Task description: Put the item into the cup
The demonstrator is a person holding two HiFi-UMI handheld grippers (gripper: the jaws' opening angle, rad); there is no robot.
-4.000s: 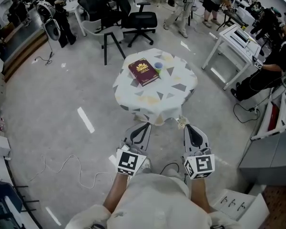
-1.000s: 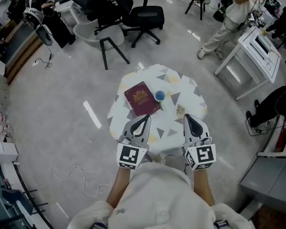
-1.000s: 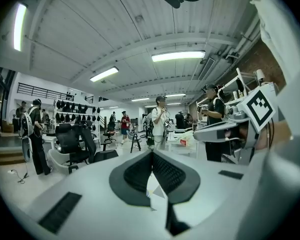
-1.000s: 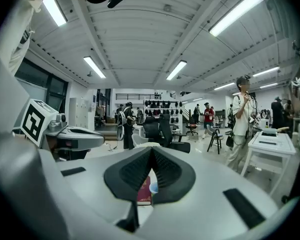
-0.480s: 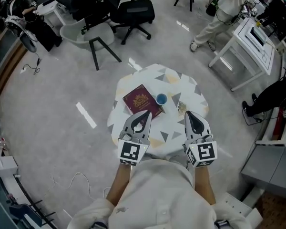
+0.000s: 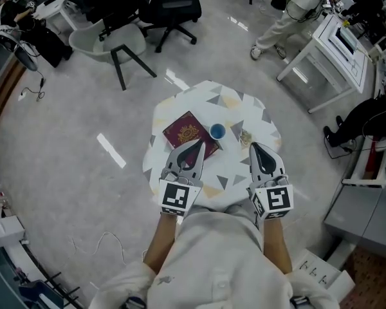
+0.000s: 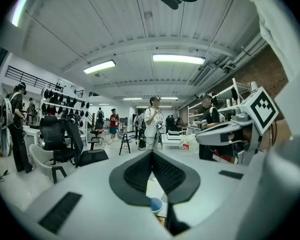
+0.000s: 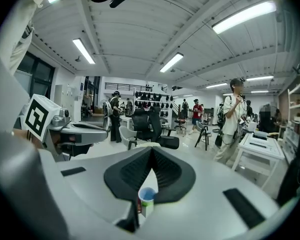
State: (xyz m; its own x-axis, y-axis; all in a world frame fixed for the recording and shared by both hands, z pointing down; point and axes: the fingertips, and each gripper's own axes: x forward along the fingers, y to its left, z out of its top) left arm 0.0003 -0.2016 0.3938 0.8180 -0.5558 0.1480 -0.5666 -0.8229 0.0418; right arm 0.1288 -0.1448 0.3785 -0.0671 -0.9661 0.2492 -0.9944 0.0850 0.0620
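A small round table (image 6: 180, 111) with a triangle-patterned cloth stands in front of me. On it lie a dark red book (image 6: 188, 132), a blue cup (image 6: 217, 131) just right of the book, and a small crumpled beige item (image 6: 246, 137) right of the cup. My left gripper (image 6: 199, 140) hangs over the book's near corner, shut and empty. My right gripper (image 6: 253, 145) hovers just short of the beige item, also shut and empty. The cup (image 7: 156, 204) shows below the closed jaws in the left gripper view, and the cup (image 8: 146, 196) shows likewise in the right gripper view.
A grey chair (image 6: 112, 44) and a black office chair (image 6: 174, 5) stand beyond the table. A white desk (image 6: 334, 40) is at the right, with a person (image 6: 289, 8) walking near it and another seated (image 6: 367, 118). A cable (image 6: 96, 243) lies on the floor at left.
I have stepped up to the table; it has come nearer in the head view. Both grippers now reach over its near part, and both stay shut.
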